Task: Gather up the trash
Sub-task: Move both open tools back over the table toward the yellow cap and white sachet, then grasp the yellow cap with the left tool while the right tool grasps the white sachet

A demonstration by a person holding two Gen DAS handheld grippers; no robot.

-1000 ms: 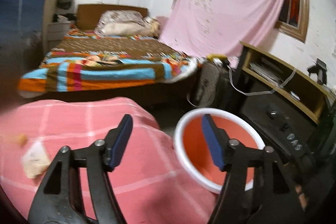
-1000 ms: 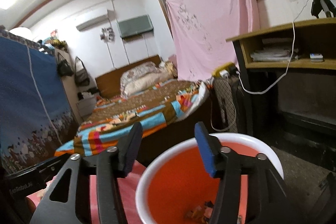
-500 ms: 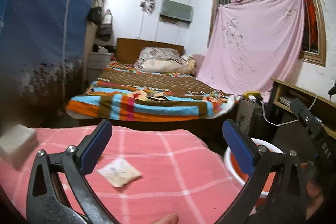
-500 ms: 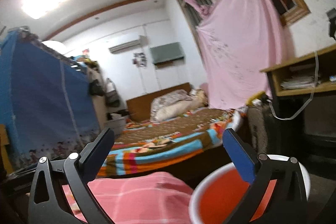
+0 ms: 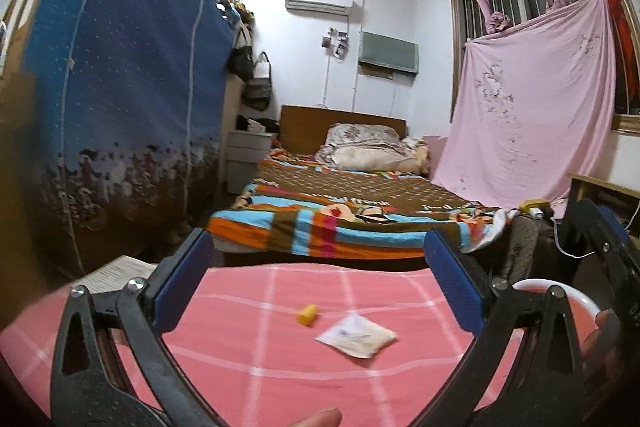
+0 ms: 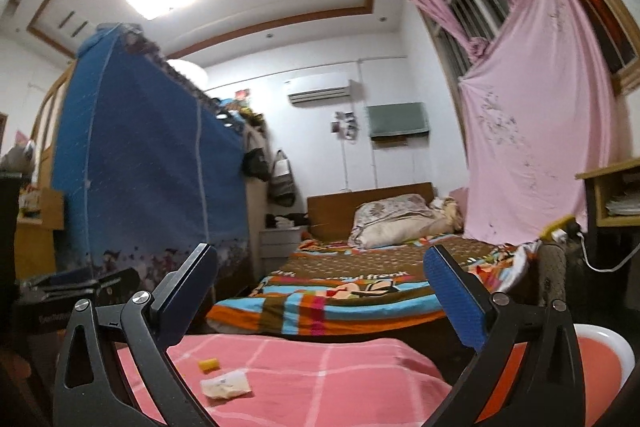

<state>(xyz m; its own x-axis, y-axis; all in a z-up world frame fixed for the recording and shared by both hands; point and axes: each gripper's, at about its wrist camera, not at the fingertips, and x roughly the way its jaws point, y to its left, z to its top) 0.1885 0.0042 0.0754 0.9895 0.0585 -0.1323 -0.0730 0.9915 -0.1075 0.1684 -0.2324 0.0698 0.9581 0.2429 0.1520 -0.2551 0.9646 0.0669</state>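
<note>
Both grippers hang empty over the pink checked cloth.

The left gripper (image 5: 318, 283) and the right gripper (image 6: 320, 301) both have their fingers spread wide, having just been opening, nothing between them. A white packet (image 5: 356, 337) and a small yellow piece (image 5: 307, 315) lie near each other on the cloth (image 5: 248, 347); the orange bin (image 6: 600, 355) stands at its right edge.

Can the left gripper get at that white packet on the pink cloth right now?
Probably yes. The left gripper has its jaws wide open and empty, and the white packet lies flat on the pink cloth just ahead, nothing blocking it.
</note>
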